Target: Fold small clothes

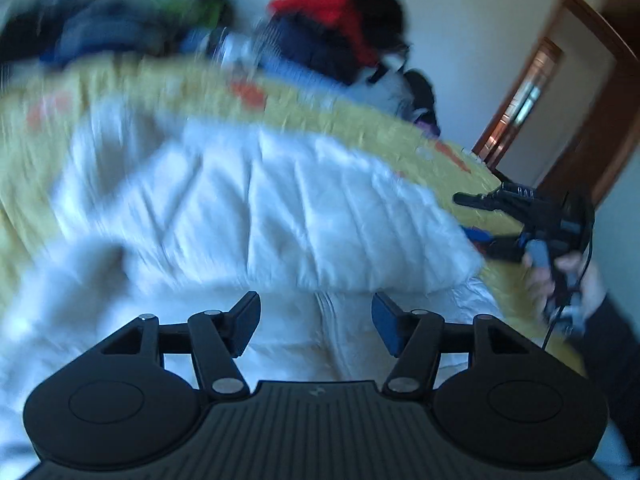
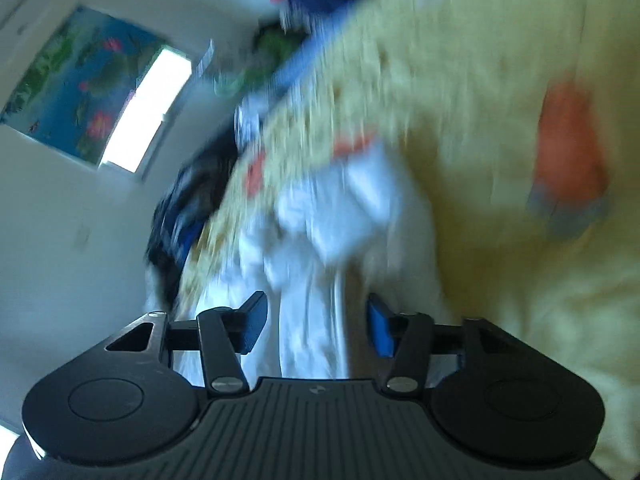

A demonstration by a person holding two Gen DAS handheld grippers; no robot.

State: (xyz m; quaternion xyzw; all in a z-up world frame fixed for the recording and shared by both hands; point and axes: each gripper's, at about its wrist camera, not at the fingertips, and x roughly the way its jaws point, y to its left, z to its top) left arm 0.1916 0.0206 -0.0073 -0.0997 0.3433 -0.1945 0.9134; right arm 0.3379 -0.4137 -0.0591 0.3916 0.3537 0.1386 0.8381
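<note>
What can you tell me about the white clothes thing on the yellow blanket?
The white garment looks like soft, thin fabric, creased and rumpled, not neatly folded. It lies spread on the yellow blanket, in front of the open left tool. In the right wrist view it runs between the open right tool's fingers, not pinched. The pictures are blurry, so what kind of garment is unclear.

White garment [image 1: 256, 216]; yellow bedspread [image 1: 352, 120], orange patches; red and navy clothes pile [image 1: 320, 28] at twelve o'clock; blue floral picture [image 2: 80, 84].
</note>
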